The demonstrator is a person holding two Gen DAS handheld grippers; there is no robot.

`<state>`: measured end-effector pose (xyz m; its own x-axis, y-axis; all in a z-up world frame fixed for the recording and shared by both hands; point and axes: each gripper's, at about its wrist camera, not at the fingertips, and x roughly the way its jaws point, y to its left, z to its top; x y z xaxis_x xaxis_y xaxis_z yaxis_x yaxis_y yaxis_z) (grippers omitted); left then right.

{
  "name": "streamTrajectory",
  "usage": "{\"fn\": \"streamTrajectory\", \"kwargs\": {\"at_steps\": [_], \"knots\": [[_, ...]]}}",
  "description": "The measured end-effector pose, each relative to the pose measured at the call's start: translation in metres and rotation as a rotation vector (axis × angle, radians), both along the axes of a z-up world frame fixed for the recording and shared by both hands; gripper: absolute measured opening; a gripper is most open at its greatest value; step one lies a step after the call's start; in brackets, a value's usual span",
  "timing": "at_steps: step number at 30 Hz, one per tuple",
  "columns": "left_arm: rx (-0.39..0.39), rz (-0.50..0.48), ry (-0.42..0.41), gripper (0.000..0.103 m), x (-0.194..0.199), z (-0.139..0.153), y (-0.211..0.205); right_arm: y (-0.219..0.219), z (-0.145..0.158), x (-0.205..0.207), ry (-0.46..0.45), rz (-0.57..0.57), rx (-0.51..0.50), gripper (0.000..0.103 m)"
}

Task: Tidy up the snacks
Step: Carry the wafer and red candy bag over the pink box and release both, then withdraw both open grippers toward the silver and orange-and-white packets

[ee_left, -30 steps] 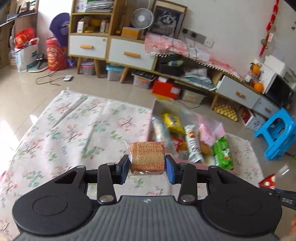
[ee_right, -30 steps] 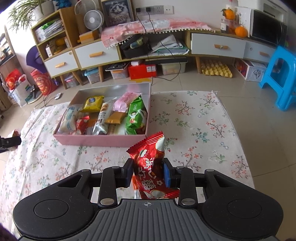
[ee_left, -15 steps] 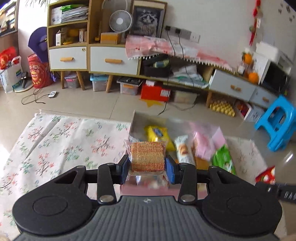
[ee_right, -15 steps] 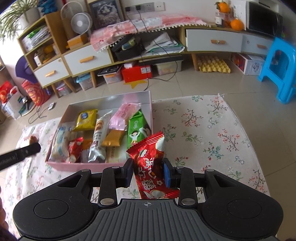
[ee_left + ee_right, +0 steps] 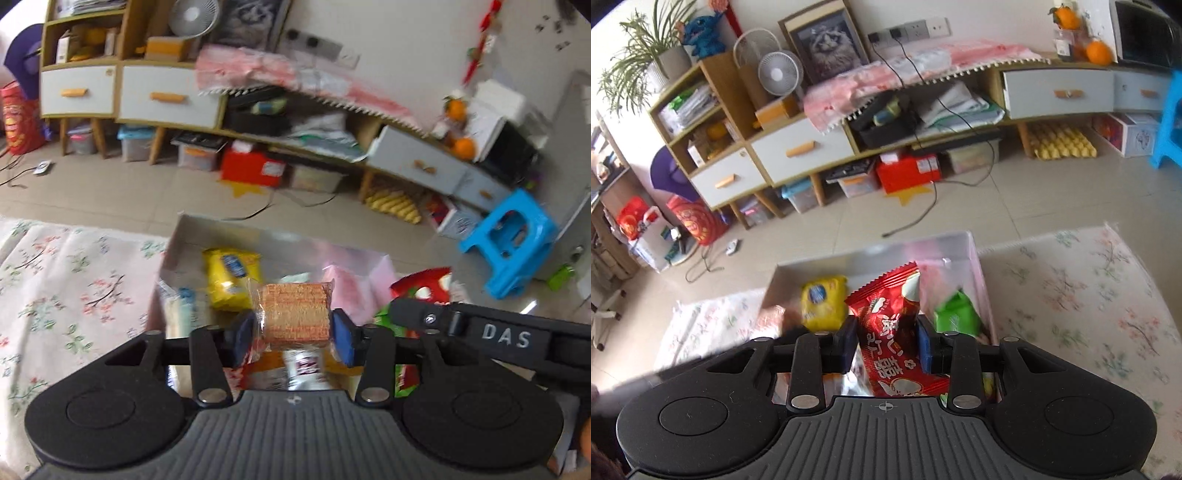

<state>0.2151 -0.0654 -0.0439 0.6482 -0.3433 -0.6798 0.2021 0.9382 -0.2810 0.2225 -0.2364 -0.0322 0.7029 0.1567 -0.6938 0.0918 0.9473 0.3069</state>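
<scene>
While over box (image 5: 173,254) | left gripper (image 5: 293,334) level, gripping cracker pack (image 5: 293,312) | right gripper (image 5: 886,345) gripping red packet (image 5: 894,332)

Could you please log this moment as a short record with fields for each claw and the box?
left claw: shut on a clear-wrapped block of brown wafer biscuits, above the box
right claw: shut on a red foil snack packet, above the box
container: open pink cardboard box on a floral cloth
box contents: yellow snack bag, green snack bag, others blurred
</scene>
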Motion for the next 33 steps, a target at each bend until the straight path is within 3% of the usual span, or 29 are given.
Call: {"fn": "streamTrajectory", "kwargs": {"at_steps": [4, 7, 12, 18, 21, 23, 25, 30, 33], "knots": [[0.006, 0.000, 0.002, 0.056, -0.004, 0.001, 0.015, -0.007, -0.012, 0.001, 0.045, 0.013, 0.031, 0.043], [0.013, 0.018, -0.024, 0.064, -0.011, 0.012, 0.023, -0.015, -0.007, -0.005, 0.036, -0.008, 0.008, 0.044], [0.039, 0.043, -0.051, 0.068, -0.025, 0.028, 0.030, -0.019, 0.006, -0.020, 0.039, -0.040, 0.011, 0.044], [0.063, 0.064, -0.036, 0.074, -0.046, 0.041, 0.034, -0.019, 0.022, -0.049, 0.052, -0.060, 0.037, 0.047], [0.155, 0.097, 0.008, 0.081, -0.056, 0.039, 0.032, -0.016, 0.028, -0.065, 0.050, -0.041, -0.011, 0.060], [0.171, 0.114, 0.059, 0.081, -0.061, 0.033, 0.035, -0.015, 0.028, -0.073, 0.064, -0.048, -0.073, 0.066], [0.165, 0.122, 0.103, 0.082, -0.066, 0.026, 0.037, -0.015, 0.023, -0.078, 0.121, -0.083, -0.107, 0.067], [0.196, 0.111, 0.200, 0.089, -0.091, 0.004, 0.038, -0.013, -0.004, -0.084, 0.238, -0.063, -0.056, 0.067], [0.208, 0.121, 0.261, 0.090, -0.105, -0.007, 0.046, -0.010, -0.009, -0.095, 0.261, -0.042, -0.104, 0.067]]}}
